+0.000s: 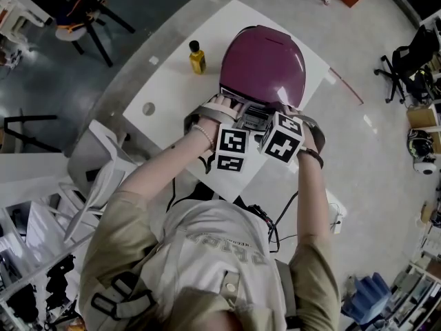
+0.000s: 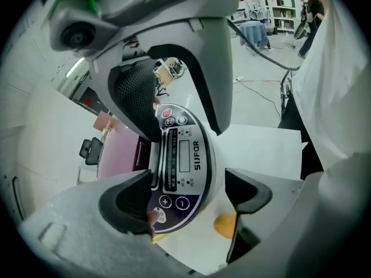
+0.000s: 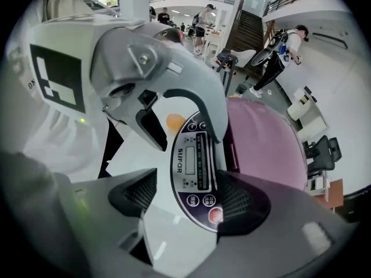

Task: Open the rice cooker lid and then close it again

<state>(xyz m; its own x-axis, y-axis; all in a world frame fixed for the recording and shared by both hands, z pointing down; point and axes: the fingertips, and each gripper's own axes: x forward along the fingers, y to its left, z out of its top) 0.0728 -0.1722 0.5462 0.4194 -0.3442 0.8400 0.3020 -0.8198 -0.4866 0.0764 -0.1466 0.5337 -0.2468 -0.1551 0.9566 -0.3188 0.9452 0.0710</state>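
The plum-coloured domed rice cooker (image 1: 265,67) sits on the white bench (image 1: 162,92) with its lid (image 3: 266,146) down, near a small yellow bottle (image 1: 198,57). Both tools hang at its front — the left tool (image 2: 188,201) spread over the dark oval control panel (image 2: 182,155), the right tool (image 3: 188,200) likewise spread, pinching nothing, one jaw over the panel's red button (image 3: 215,215)

I see flat, even overhead light in the head view, with soft shadows and a pale sheen on the rice cooker lid (image 1: 265,57). All three views bend hard at their edges into black corners. In both gripper views the nearest parts are soft, while the control panel (image 2: 182,155) stays sharp.
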